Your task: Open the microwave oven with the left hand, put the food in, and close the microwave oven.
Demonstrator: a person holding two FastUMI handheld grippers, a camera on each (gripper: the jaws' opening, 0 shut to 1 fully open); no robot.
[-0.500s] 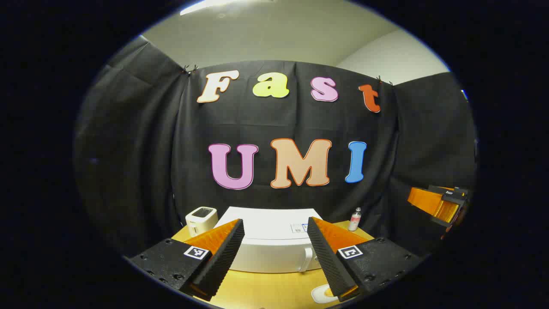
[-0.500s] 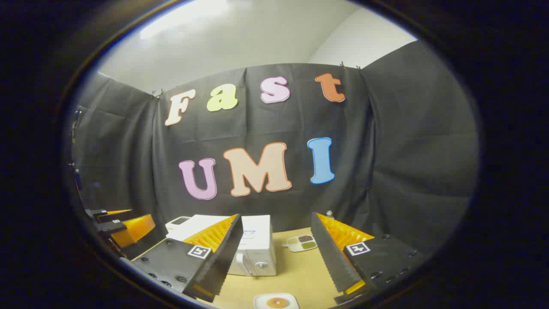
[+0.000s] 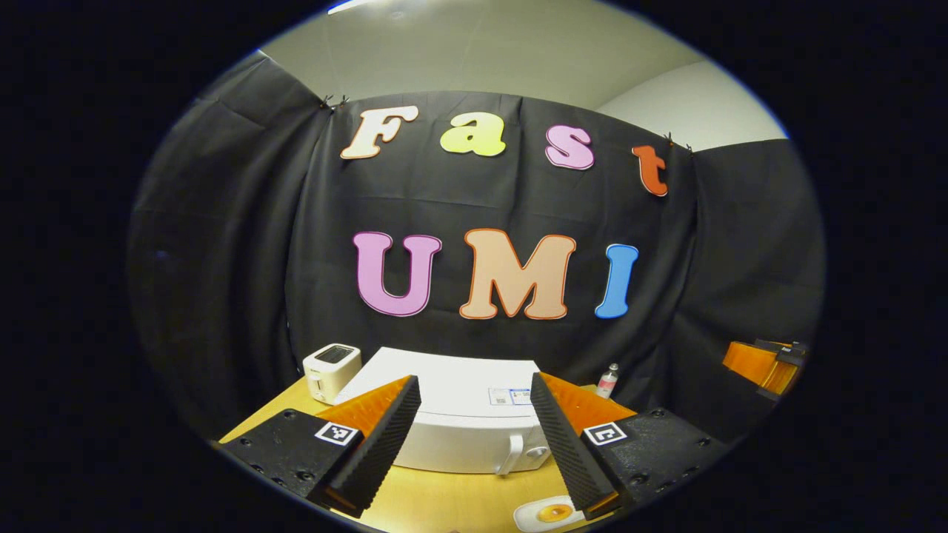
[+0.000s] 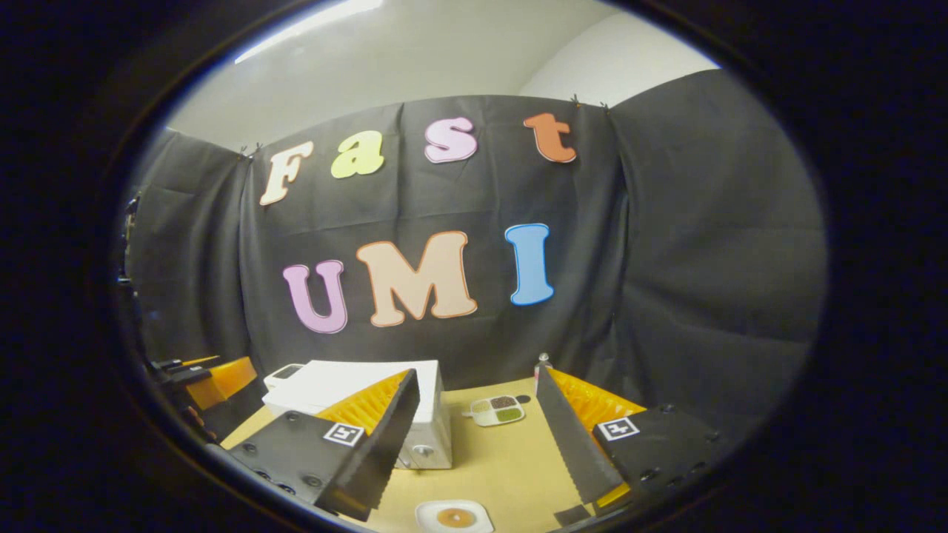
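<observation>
Microwave oven (image 3: 459, 414): white, box-shaped, door closed; stands on the wooden table (image 3: 444, 503) directly ahead of the left gripper (image 3: 474, 444), framed between its two fingers; a white vertical handle (image 3: 512, 453) and a round knob sit at the right end of its front; a small sticker on the top panel, print too small to make out; in the right gripper view the oven (image 4: 348, 381) lies ahead and to the left, partly behind that gripper's left finger.

Food: a white rounded-square plate (image 3: 548, 512) with an orange-yellow round item at its centre; on the table just below the left gripper's right finger; in the right gripper view the plate (image 4: 454, 516) lies low between the fingers of the right gripper (image 4: 478, 448), touched by neither.

Left gripper: fingers spread wide, grasping nothing. Right gripper: fingers spread wide, grasping nothing; also seen far to the right in the left gripper view (image 3: 763, 364).

Other items: white toaster (image 3: 331, 369) left of the oven; small bottle (image 3: 607, 380) behind the right finger; divided dish (image 4: 498, 409) with dark and green fillings, ahead between the right gripper's fingers.
</observation>
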